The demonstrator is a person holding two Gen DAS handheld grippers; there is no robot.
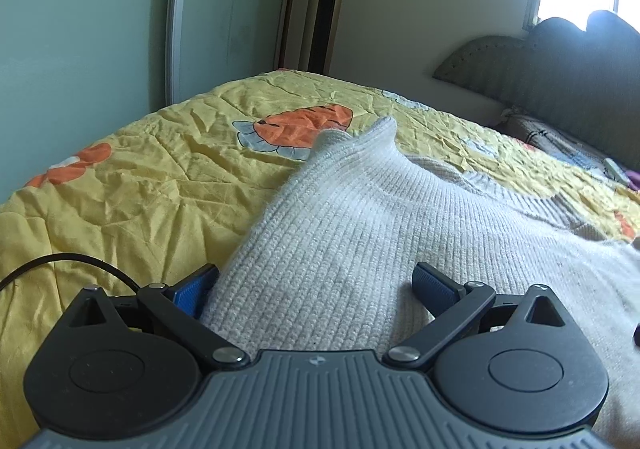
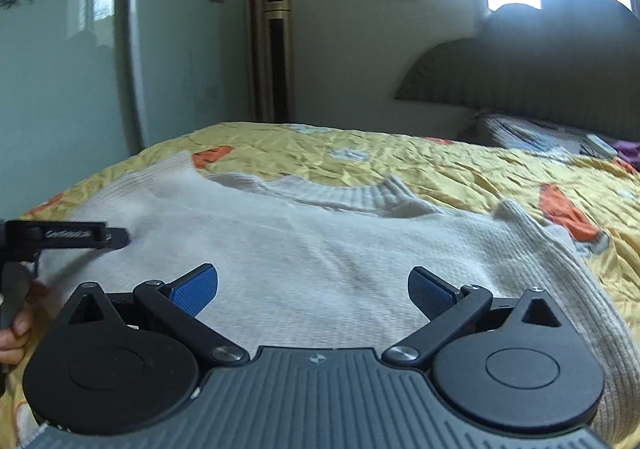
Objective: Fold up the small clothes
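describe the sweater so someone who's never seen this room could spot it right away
Start at the bed with the yellow quilt printed with orange shapes. Spread across its near side lies the sweater. It is the only pale, ribbed knit there, with a ribbed collar at its far edge.

Legible text: none certain. One light cursive mark on the black bar of the left hand-held gripper (image 2: 66, 235), right wrist view, too blurred to read. Small round emblem on the right hand-held gripper (image 2: 313, 287) housing, no letters.
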